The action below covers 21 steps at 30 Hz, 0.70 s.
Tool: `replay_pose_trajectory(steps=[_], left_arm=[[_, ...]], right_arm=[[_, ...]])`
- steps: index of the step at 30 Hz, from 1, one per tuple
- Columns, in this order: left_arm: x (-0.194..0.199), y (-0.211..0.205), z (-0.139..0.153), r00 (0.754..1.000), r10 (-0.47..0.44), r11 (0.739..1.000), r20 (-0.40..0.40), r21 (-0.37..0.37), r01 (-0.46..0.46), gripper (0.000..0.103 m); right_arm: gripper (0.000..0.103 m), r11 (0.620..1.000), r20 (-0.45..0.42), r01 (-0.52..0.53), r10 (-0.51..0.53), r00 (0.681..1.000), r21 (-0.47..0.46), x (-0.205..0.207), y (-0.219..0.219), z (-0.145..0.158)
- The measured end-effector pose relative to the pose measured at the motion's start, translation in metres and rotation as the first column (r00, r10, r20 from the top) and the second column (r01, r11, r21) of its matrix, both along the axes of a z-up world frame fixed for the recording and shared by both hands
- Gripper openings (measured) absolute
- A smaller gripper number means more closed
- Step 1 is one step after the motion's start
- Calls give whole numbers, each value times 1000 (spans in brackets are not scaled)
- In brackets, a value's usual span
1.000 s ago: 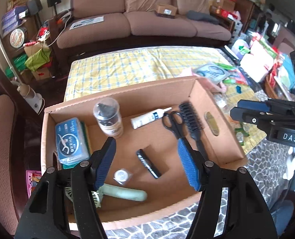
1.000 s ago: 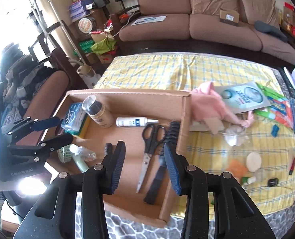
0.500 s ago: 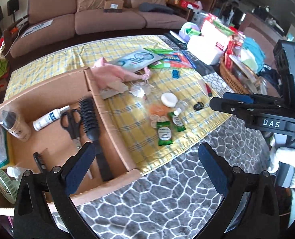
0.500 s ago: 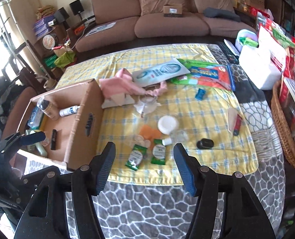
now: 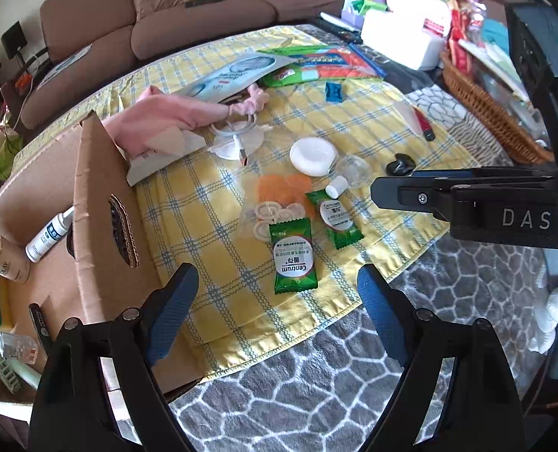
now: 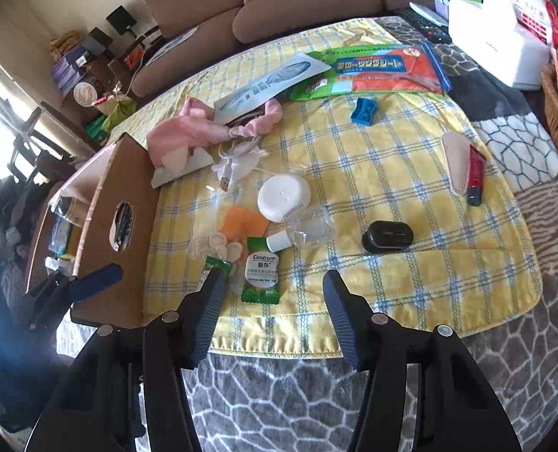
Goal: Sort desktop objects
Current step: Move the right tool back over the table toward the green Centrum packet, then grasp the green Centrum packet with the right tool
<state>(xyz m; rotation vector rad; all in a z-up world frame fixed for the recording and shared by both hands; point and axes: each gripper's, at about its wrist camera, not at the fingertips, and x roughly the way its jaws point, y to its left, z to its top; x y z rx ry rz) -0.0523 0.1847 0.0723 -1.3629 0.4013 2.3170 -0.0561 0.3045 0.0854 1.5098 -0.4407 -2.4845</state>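
Sachets: two green Centrum sachets [image 5: 293, 260] lie flat near the front edge of the yellow checked cloth [image 5: 369, 120], just beside one white round case [image 5: 312, 151], one black case [image 6: 387, 236] and one blue sharpener [image 6: 364, 111]. One cardboard box [image 5: 101, 203] stands at the cloth's left edge (contents partly hidden). Left gripper [image 5: 277, 297] and right gripper [image 6: 273, 297] both hover over the sachets, jaws closing, parted, nothing pressed between them.

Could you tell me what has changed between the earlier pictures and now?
Both grippers swung from above the cardboard box to the yellow cloth, toward the green Centrum sachets. The left gripper and right gripper, both empty, are wider than before but closing. Nothing was picked up; the items lie as they did.
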Motion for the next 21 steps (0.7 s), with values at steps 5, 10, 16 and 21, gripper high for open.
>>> replay_pose_trajectory(steps=[5,10,16,21], left_arm=[[1,20,-16,995,-40,991,-87,-130,28,85],[2,29,-24,997,-53,994,-60,-102,47,75],[-7,29,-33,1000,-26,999,-14,-42,26,75],[-19,16,-42,996,21,997,90,72,-27,64]], right_arm=[[55,996,36,-66,64,997,57,-21,-17,-23],[49,991,54,-114,110,992,75,-35,-28,-38],[42,967,74,-171,160,984,187,-42,-42,-45],[24,947,66,-211,201,977,243,-37,-39,-45]])
